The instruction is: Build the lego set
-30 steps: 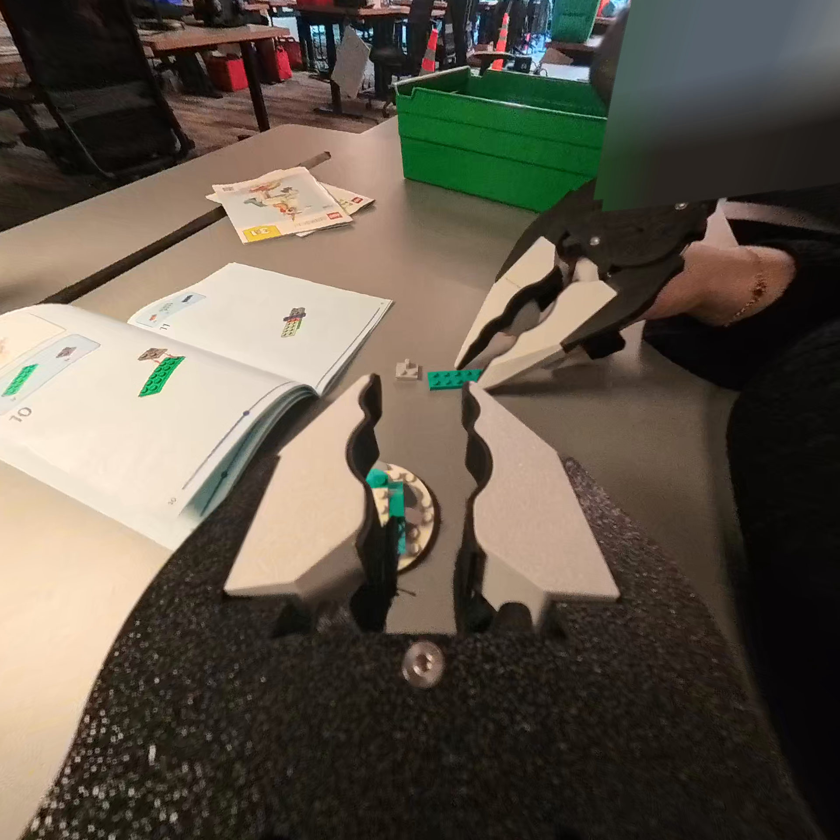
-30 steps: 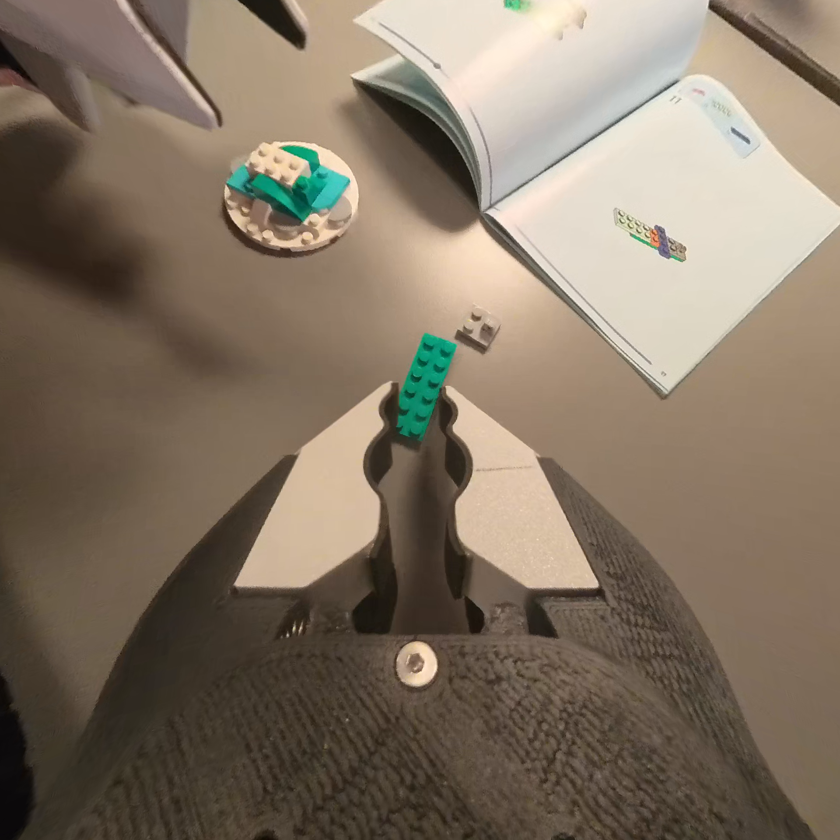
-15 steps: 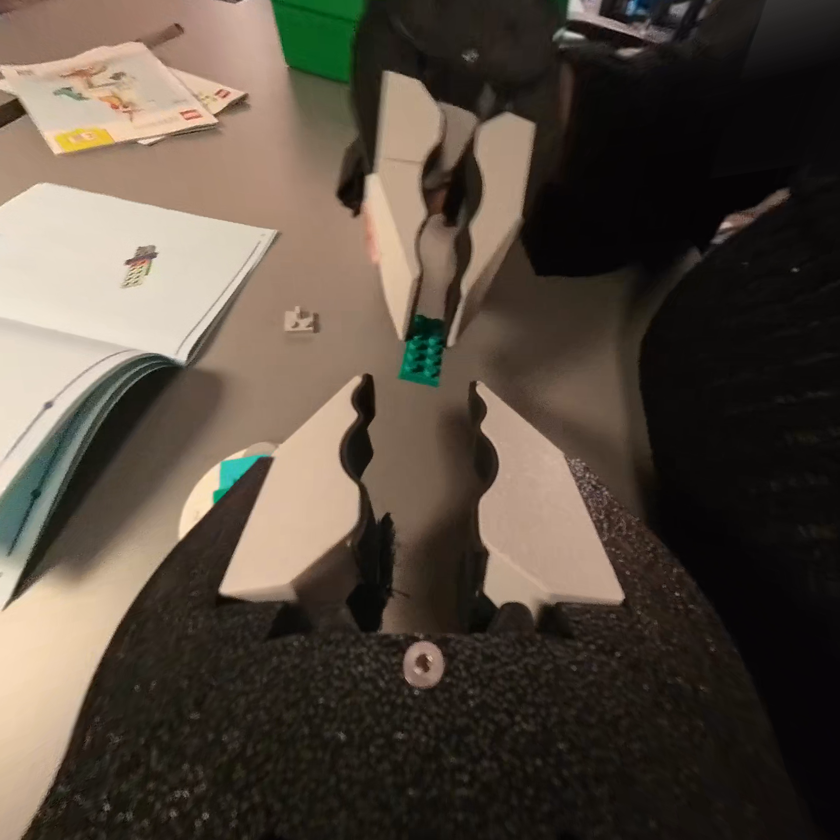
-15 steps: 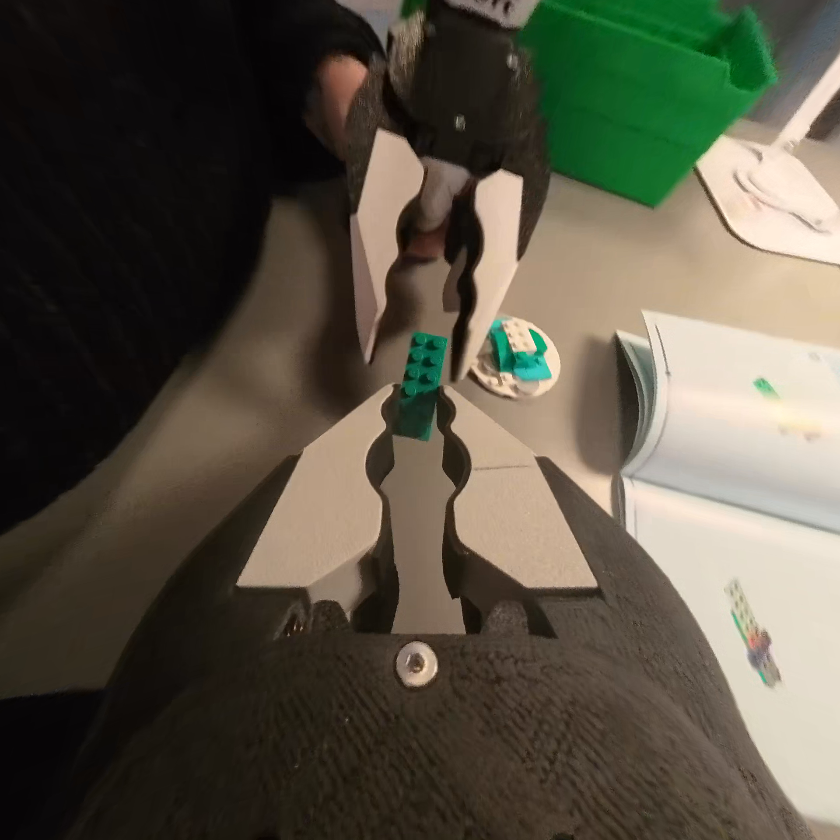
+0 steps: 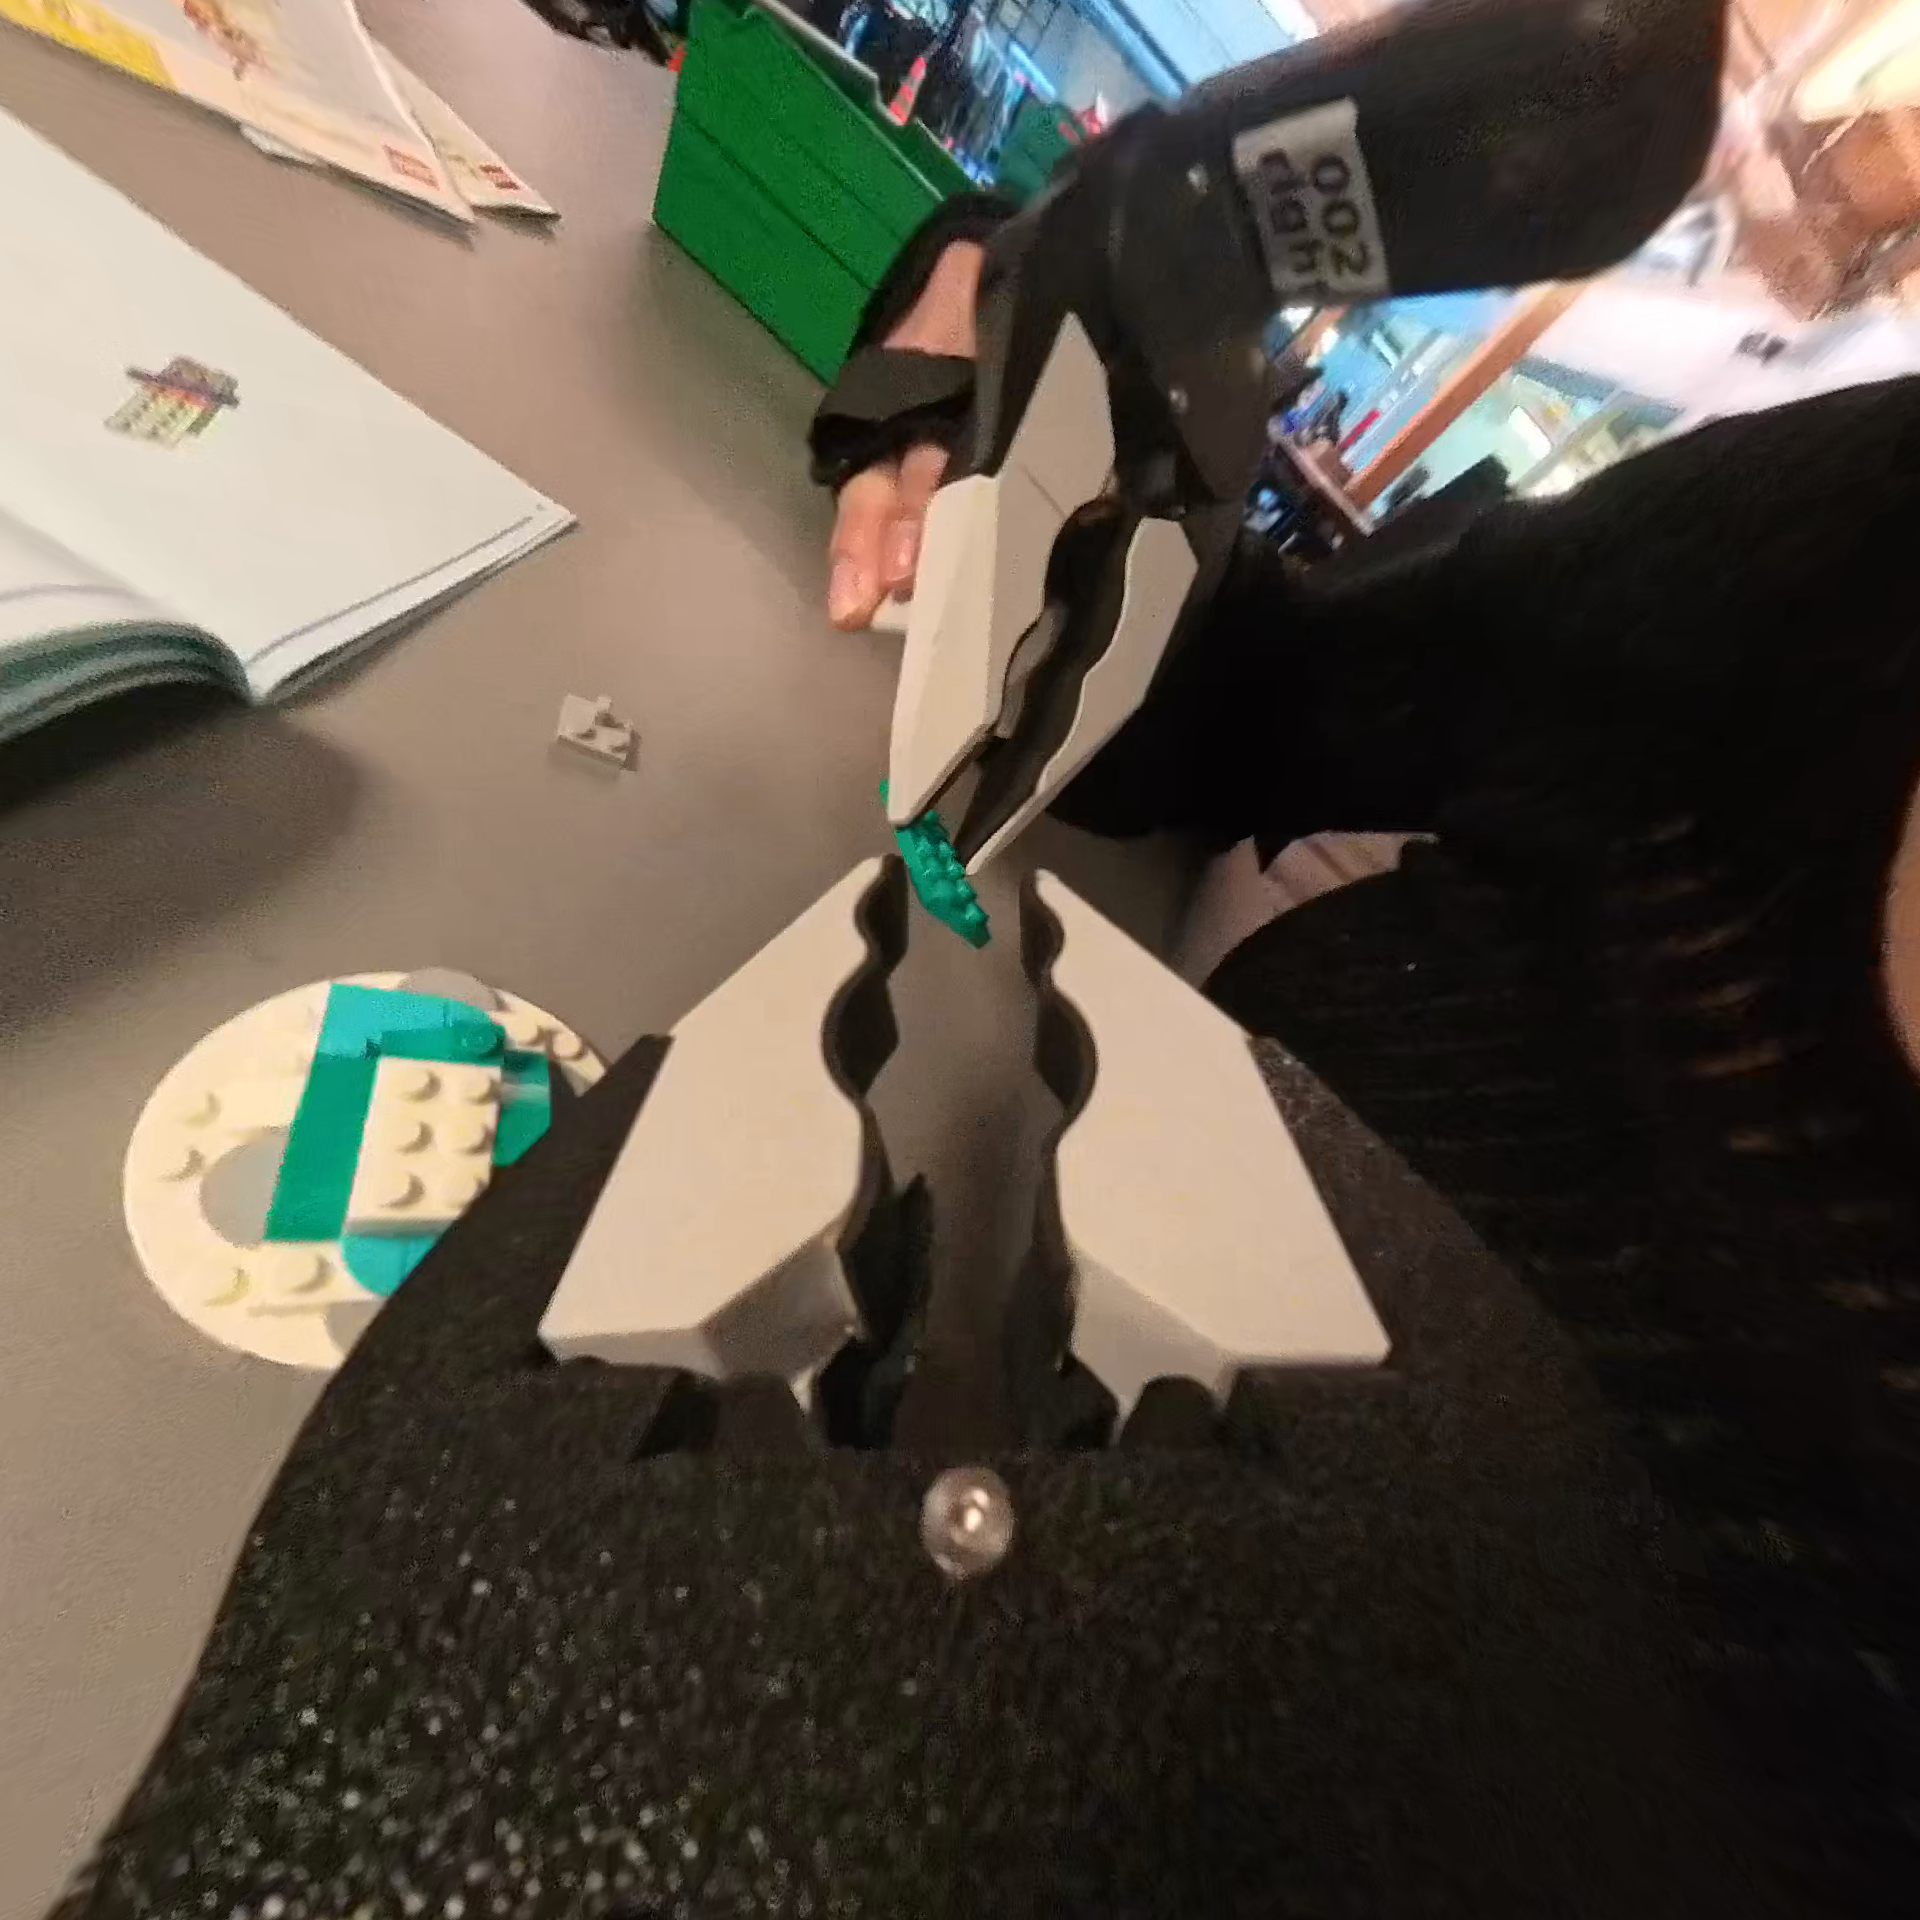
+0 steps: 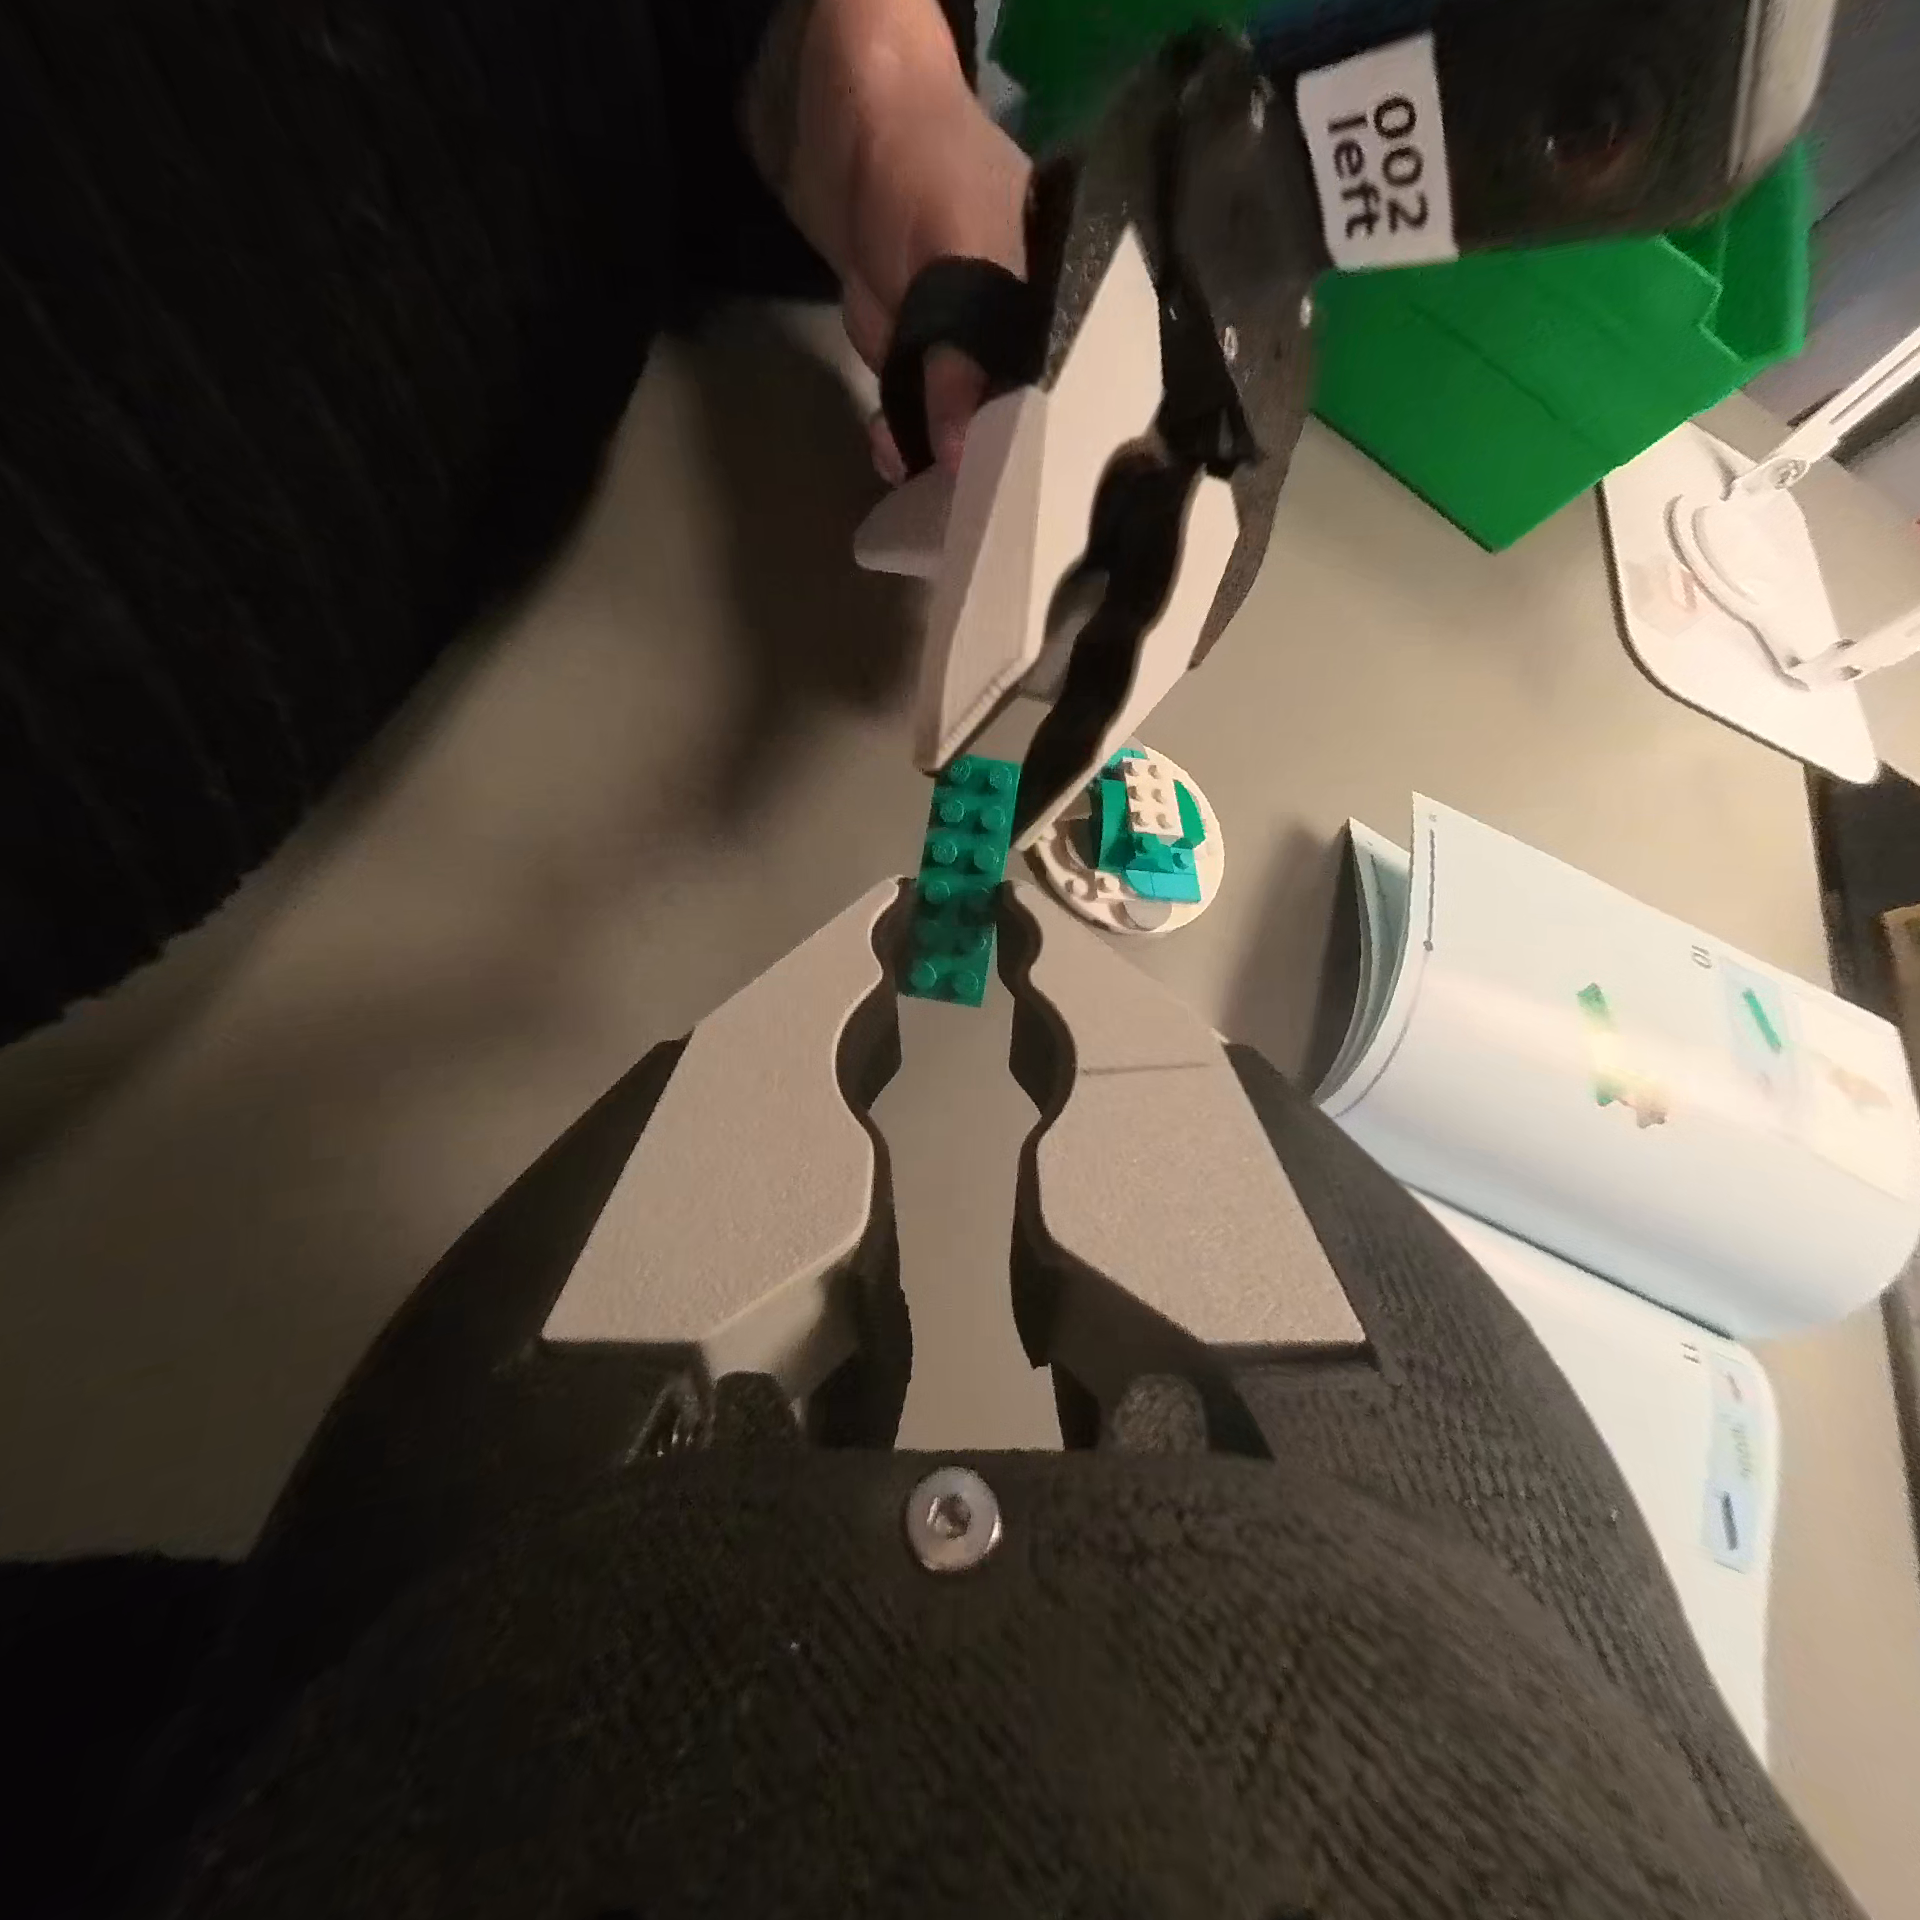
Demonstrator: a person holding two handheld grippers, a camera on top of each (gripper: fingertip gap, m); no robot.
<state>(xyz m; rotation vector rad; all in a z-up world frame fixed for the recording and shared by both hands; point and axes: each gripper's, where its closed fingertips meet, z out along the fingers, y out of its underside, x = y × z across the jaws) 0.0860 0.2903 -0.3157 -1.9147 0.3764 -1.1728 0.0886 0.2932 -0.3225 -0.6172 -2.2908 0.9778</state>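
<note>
Green plate (image 6: 958, 883): lifted above the desk (image 5: 540, 852), between the two claws.
Right claw (image 6: 951, 894): pinched onto the plate's long edges at its near end.
Left claw (image 5: 956, 883): parted, tips at the plate's far end; contact unclear.
Handling: light, stiff, slick plastic; likely twists unless taken squarely by the edges.
Round build (image 5: 343, 1153): resting on the desk nearby.

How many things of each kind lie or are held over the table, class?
Green plate: 1
Grey piece: 1
Round build: 1
Open booklet: 1
Leaflets: at least 2
Green bin: 1
Total: at least 7
</note>
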